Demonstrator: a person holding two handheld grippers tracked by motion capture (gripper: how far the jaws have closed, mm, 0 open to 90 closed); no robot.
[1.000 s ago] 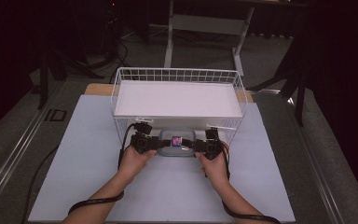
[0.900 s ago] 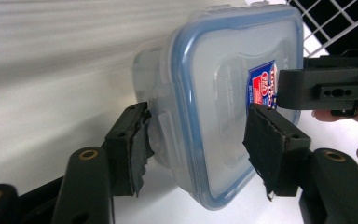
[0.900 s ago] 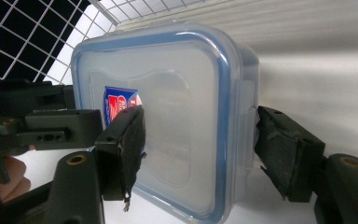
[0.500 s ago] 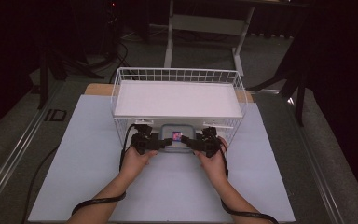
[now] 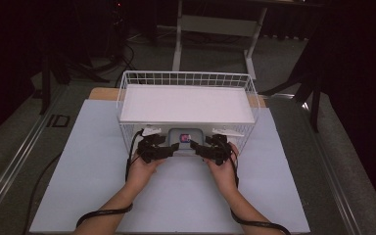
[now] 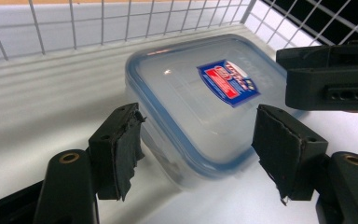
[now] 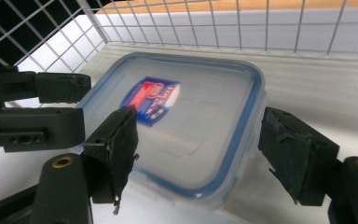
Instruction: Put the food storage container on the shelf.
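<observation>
Container (image 5: 186, 138) further under rack (image 5: 186, 104), fingers (image 6: 121, 149) spread

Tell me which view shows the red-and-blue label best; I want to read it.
The left gripper view: the red-and-blue label on the clear blue-rimmed plastic container is sharp and unobstructed. The right gripper view blurs it behind a jaw pad; the high view shows a speck.

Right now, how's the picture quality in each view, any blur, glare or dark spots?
High view: the room around the table is very dark and the box under the basket shelf shows little detail. Left gripper view: the box is slightly soft, with a small glint on its lid; the jaws are sharp. Right gripper view: the label is smeared and unreadable.
</observation>
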